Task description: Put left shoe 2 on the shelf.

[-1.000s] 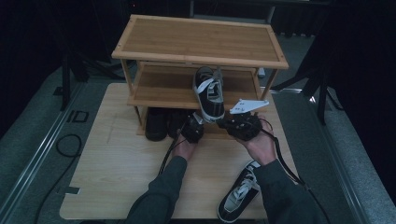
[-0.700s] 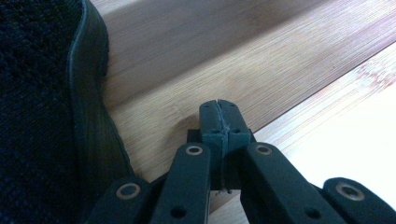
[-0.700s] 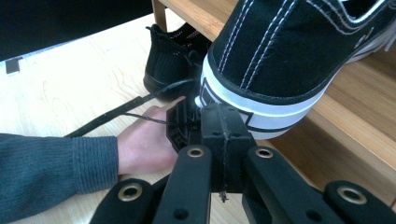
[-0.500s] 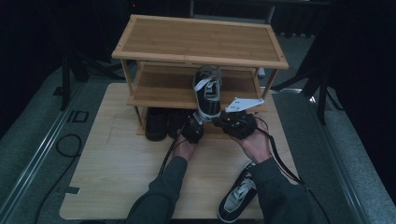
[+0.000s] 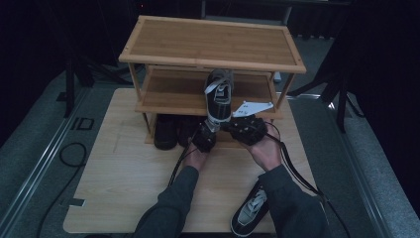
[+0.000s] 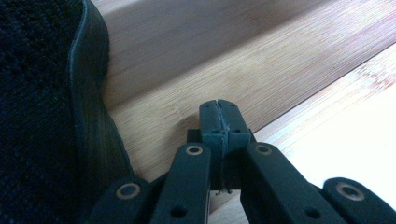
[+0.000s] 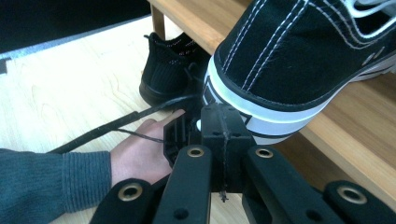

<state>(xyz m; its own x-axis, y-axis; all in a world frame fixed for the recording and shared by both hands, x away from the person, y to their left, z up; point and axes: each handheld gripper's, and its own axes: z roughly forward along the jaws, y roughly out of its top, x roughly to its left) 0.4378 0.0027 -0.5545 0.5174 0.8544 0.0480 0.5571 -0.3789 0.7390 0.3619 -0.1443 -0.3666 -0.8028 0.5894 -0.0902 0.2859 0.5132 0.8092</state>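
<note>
Pushing a black canvas sneaker with a white rubber sole [image 5: 218,96] onto the middle shelf of a three-tier bamboo shoe rack [image 5: 163,42], a person works two handheld grippers at the rack's front edge. Compared with a second ago, the shoe sits deeper on the shelf, though its heel overhangs the front lip; the right hand has edged forward with it, while the left has barely shifted. That suggests the placement is nearly finished and needs only a last nudge. The right gripper [image 7: 219,122] has its jaws pressed fully together, holding nothing, its closed tip against the white sole at the heel. The left gripper [image 6: 219,116] is likewise closed and empty, its tip resting on the bamboo beside a dark knitted shoe [image 6: 42,121]. A pair of such dark shoes [image 5: 171,131] stands on the lowest level. The sneaker's mate [image 5: 250,212] lies on the pale wooden table [image 5: 119,168] near the person's right sleeve, apparently waiting its turn.
</note>
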